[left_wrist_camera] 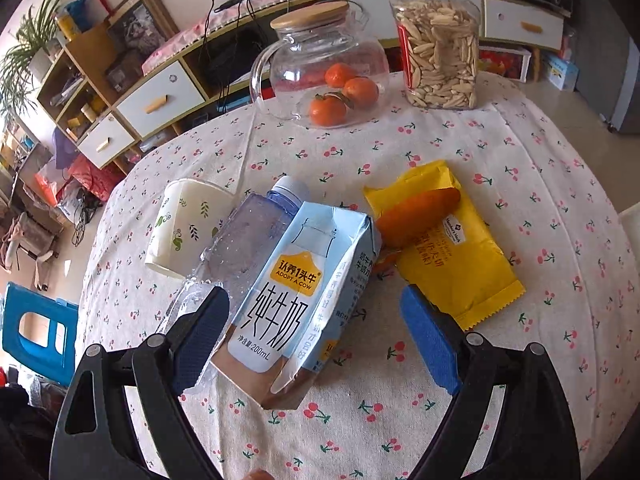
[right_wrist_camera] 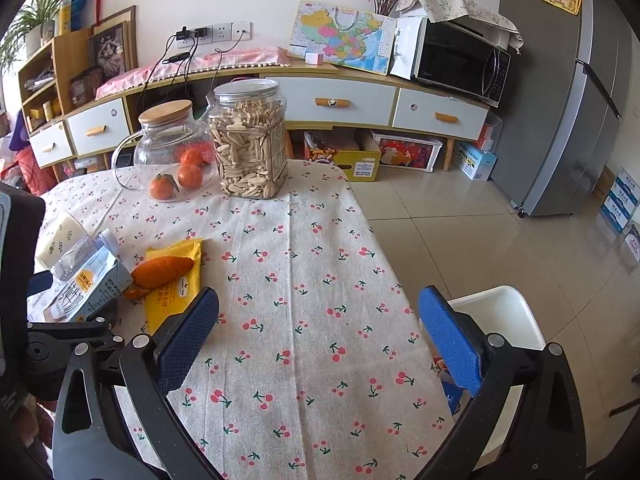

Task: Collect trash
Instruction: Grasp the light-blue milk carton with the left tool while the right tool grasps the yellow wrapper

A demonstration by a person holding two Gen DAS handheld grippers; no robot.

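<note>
Two tools, both released. Left tool (left_wrist_camera: 316, 320) straddles the milk carton (left_wrist_camera: 296, 292), lying on the bench (left_wrist_camera: 440, 420) over a clear plastic bottle (left_wrist_camera: 244, 236); its far pad stands clear, the near one perhaps touches. Only the right tool's (right_wrist_camera: 320, 332) view shows a white bin (right_wrist_camera: 508, 312) beside its right finger, off the bench edge.

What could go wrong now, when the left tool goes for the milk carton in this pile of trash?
1. The left tool is open around the milk carton, but its left finger lies over the clear plastic bottle; closing may pinch both or push the bottle away.
2. The bottle could roll into the paper cup, which lies near the table's edge.
3. The orange peel rests loose on the yellow wrapper and may slide off when the wrapper is lifted.
</note>
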